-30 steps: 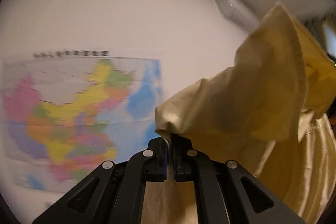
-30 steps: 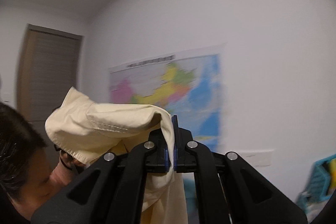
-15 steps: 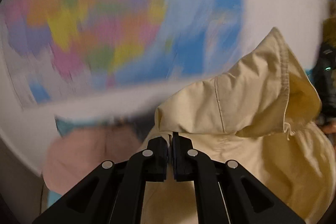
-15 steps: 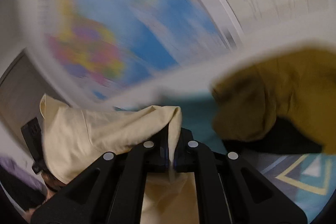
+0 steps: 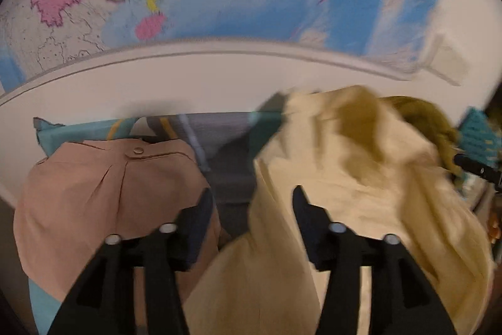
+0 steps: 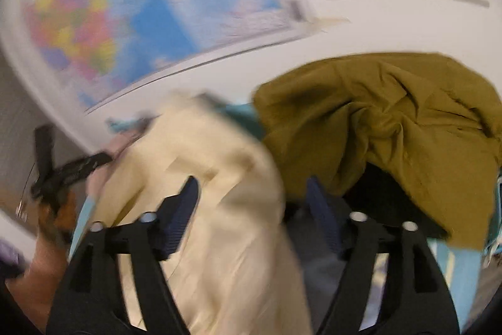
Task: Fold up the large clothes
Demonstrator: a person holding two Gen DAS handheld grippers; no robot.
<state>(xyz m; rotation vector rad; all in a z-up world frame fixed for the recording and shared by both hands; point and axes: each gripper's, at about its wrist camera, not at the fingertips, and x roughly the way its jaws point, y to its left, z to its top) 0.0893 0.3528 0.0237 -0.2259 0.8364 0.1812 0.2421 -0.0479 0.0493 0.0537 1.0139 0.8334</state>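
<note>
Cream garment (image 5: pixel 360 209) lies unfolded in a heap beside the pink clothing (image 5: pixel 103 200); left gripper (image 5: pixel 251 209) and right gripper (image 6: pixel 251 203) have just been opening their jaws, now spread, nothing pinched. Folding seems barely begun.

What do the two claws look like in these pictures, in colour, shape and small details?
Both are matte black. The left claw and the right claw each have two angular arms with triangular cut-outs and round silver pivot pins. The fingers carry dark blue ribbed pads. No cables or markings show, and no sleeve.
</note>
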